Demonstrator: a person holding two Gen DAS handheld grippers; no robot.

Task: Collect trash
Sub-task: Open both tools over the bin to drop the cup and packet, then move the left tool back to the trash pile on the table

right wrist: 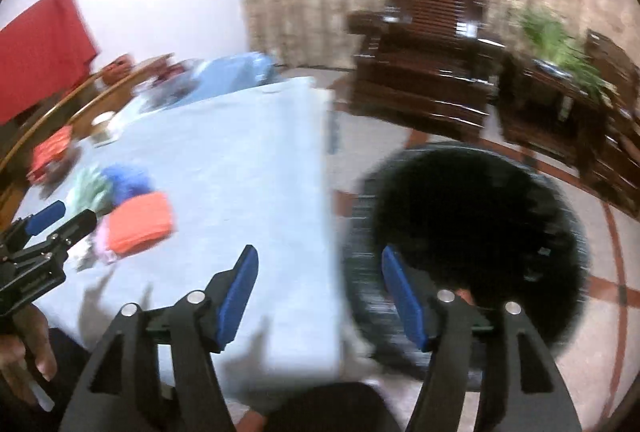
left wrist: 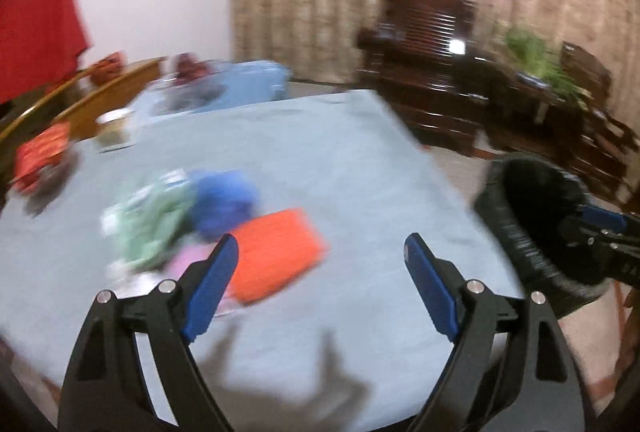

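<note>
Both views are motion-blurred. A pile of trash lies on the blue tablecloth (left wrist: 340,159): an orange packet (left wrist: 278,254), a blue crumpled wrapper (left wrist: 222,201), a green wrapper (left wrist: 154,218) and a pink scrap (left wrist: 188,262). My left gripper (left wrist: 320,252) is open over the cloth, empty, its left finger in front of the orange packet. My right gripper (right wrist: 318,264) is open and empty, straddling the table's right edge and the rim of the black waste bin (right wrist: 476,232). The bin (left wrist: 536,216) stands on the floor beside the table. The same orange packet (right wrist: 140,222) shows in the right wrist view.
A paper cup (left wrist: 114,129) and a red-orange packet (left wrist: 42,153) lie at the table's far left. Dark wooden chairs (left wrist: 424,47) and a plant (left wrist: 536,59) stand behind the bin. A person's hand (right wrist: 24,348) holds the left gripper (right wrist: 52,228).
</note>
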